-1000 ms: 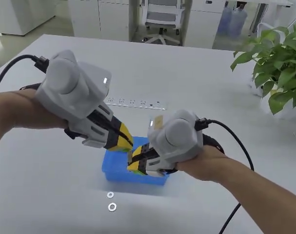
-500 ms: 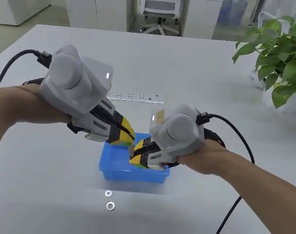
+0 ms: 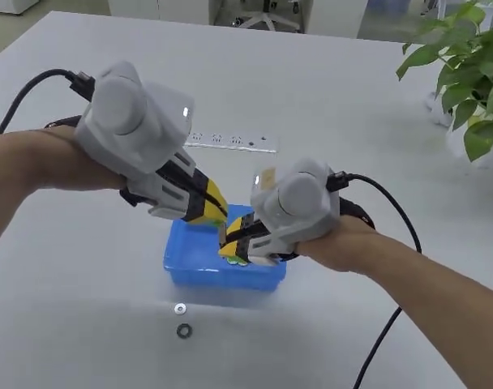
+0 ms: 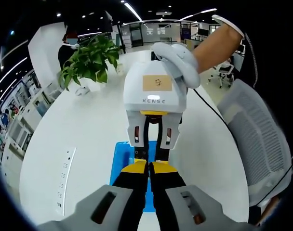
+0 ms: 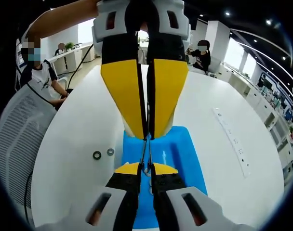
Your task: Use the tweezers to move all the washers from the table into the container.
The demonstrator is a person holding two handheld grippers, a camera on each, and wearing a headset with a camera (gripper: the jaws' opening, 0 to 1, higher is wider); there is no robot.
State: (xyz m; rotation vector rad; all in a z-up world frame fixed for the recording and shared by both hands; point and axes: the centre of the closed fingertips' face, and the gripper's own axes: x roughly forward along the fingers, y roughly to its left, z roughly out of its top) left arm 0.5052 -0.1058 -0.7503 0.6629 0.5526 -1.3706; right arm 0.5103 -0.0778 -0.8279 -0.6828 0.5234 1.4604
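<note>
Over the blue container (image 3: 196,261), my two grippers meet tip to tip. In the right gripper view, thin metal tweezers (image 5: 145,144) run from the left gripper (image 5: 146,131), whose yellow jaws are shut on them, down into my right gripper (image 5: 146,169), also shut on them. In the head view the left gripper (image 3: 216,217) comes in from the upper left and the right gripper (image 3: 230,247) from the right. Two washers (image 3: 180,308) (image 3: 184,330) lie on the white table just in front of the container. They also appear as washers (image 5: 103,153) left of the container (image 5: 178,144).
A power strip (image 3: 230,142) is set into the table behind the container. A leafy plant (image 3: 473,73) stands at the far right edge. Black cables trail from both grippers. A mesh chair (image 4: 252,134) stands beside the table.
The head camera has tilted, so the scene sits differently in the picture. Both grippers stay tip to tip over the container, and the washers have not moved.
</note>
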